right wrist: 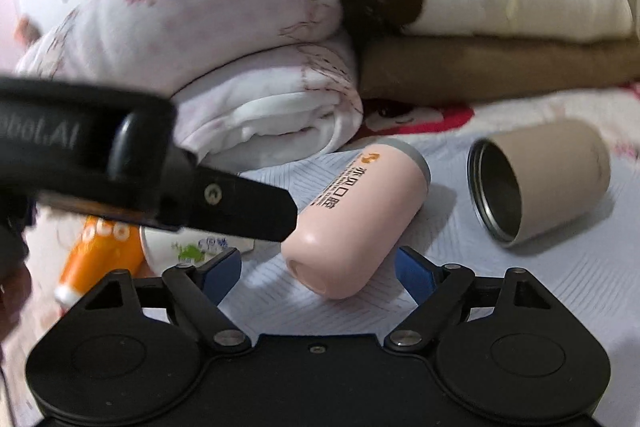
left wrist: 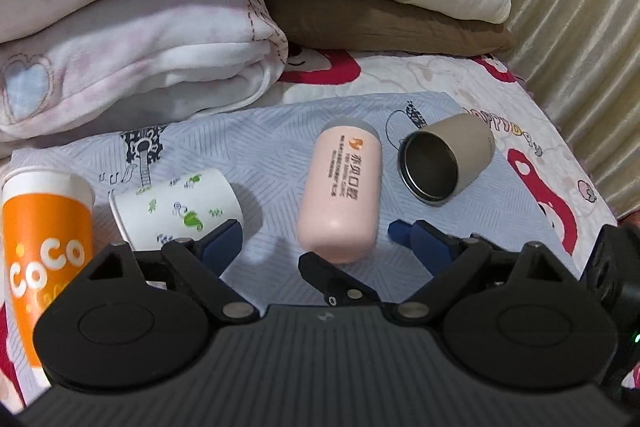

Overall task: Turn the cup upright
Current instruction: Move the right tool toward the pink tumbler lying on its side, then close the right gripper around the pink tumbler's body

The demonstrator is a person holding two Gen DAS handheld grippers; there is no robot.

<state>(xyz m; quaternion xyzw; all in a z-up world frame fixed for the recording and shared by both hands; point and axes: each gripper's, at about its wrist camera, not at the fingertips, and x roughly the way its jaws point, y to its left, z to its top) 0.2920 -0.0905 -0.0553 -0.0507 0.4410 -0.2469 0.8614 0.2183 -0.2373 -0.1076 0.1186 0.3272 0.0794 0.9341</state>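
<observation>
A beige cup with a metal inside lies on its side on the blue patterned cloth, mouth toward the camera; it also shows in the right wrist view. A pink bottle lies beside it, between the open fingers of my left gripper. In the right wrist view the pink bottle lies just ahead of my open right gripper. Both grippers are empty.
A white paper cup with green prints lies on its side at the left, next to an upright orange cup. Folded blankets are stacked behind. A curtain hangs at the right. The left gripper's body crosses the right wrist view.
</observation>
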